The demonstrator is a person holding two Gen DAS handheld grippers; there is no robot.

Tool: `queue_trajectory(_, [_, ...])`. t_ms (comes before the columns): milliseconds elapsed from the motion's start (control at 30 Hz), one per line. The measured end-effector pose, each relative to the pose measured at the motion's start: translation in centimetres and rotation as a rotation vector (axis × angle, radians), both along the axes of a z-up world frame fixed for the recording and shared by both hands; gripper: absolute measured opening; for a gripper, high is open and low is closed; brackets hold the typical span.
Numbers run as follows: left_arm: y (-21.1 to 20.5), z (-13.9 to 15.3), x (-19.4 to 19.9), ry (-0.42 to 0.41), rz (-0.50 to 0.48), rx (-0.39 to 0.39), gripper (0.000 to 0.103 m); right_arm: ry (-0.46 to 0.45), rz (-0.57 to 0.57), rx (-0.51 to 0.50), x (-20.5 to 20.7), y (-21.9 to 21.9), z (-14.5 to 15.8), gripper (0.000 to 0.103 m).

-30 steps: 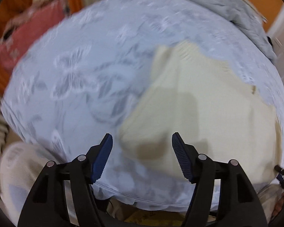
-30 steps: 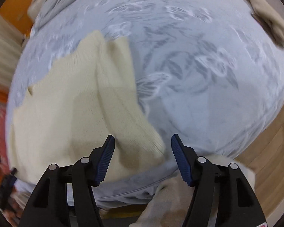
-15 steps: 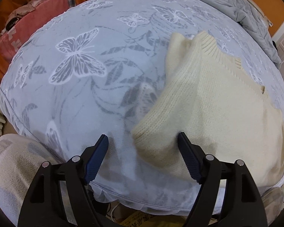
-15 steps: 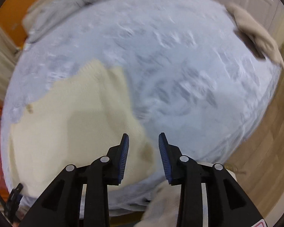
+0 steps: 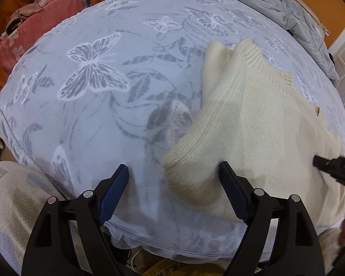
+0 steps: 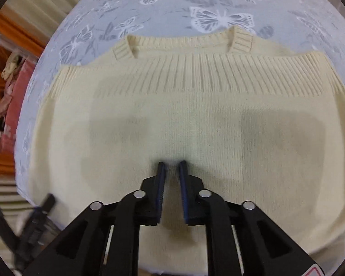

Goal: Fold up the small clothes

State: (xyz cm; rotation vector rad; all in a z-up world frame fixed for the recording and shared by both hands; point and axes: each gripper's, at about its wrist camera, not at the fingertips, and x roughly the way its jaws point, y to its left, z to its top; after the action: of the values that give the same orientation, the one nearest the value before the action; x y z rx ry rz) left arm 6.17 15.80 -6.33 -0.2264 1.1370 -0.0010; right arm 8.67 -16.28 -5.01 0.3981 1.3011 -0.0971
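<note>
Left claw (image 5: 172,181): released, jaws opening, poised above the cream sweater's (image 5: 253,124) folded sleeve cuff. Right claw (image 6: 172,168): jaws closing, nearly together, no fabric visibly pinched, over the sweater's (image 6: 184,115) middle. Sweater lies folded on the butterfly-print bed (image 5: 92,73).

The sweater (image 6: 195,124) is cream knit wool, ribbed at collar and hem, matt and slightly fuzzy. The bed (image 5: 99,115) wears soft, matt plush cloth with a butterfly print. The quilt (image 5: 276,7) is grey padded cloth.
</note>
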Motion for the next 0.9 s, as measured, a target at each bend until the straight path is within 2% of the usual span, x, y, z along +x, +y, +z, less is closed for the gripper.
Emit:
queue_trajectory(33, [0.0,0.0,0.0,0.001,0.000,-0.006,0.079,-0.029,-0.001,0.005,-0.2,0.0,1.2,0.008])
queue_trajectory(133, [0.1,-0.1,0.2,0.003,0.001,-0.017,0.079,-0.088,-0.004,-0.043,-0.4,-0.4,3.6,0.008])
queue_trajectory(233, [-0.1,-0.2,0.3,0.005,-0.006,-0.007,0.079,-0.041,-0.016,-0.076,1.0,-0.6,2.4,0.008])
queue_trajectory(300, [-0.2,-0.1,0.4,0.003,-0.016,-0.001,0.079,0.030,0.006,-0.107,2.0,-0.4,-0.1,0.009])
queue_trajectory(333, [-0.2,-0.2,0.4,0.002,-0.019,-0.004,0.080,0.018,0.019,-0.133,2.2,-0.2,-0.4,0.010])
queue_trajectory(400, [-0.1,-0.2,0.4,0.004,-0.020,-0.012,0.080,0.045,0.042,-0.189,2.8,0.7,0.4,0.013])
queue_trajectory(433, [0.0,-0.2,0.4,0.005,-0.020,-0.015,0.080,0.020,0.045,-0.203,3.0,1.2,1.5,0.011])
queue_trajectory(500, [0.0,-0.3,0.4,0.005,-0.019,-0.015,0.080,-0.036,0.045,-0.185,3.5,1.6,3.1,0.009])
queue_trajectory(567, [-0.1,-0.3,0.5,0.008,-0.019,-0.012,0.080,-0.048,0.038,-0.176,4.7,1.9,3.8,0.009])
queue_trajectory(633, [-0.2,-0.3,0.5,0.011,-0.021,-0.011,0.081,-0.020,0.038,-0.185,5.6,2.0,3.0,0.009])
queue_trajectory(700, [-0.1,-0.3,0.6,0.012,-0.023,-0.013,0.082,0.068,0.026,-0.162,6.8,1.9,0.3,0.005])
queue_trajectory(733, [-0.1,-0.4,0.6,0.012,-0.025,-0.015,0.082,0.083,0.022,-0.162,7.2,2.1,-0.8,0.004])
queue_trajectory(833, [0.0,-0.4,0.6,0.012,-0.026,-0.018,0.082,0.083,0.064,-0.256,8.1,3.4,-1.1,0.003])
queue_trajectory(900, [0.0,-0.4,0.7,0.013,-0.027,-0.015,0.083,0.091,0.130,-0.333,8.5,4.7,-1.2,0.009])
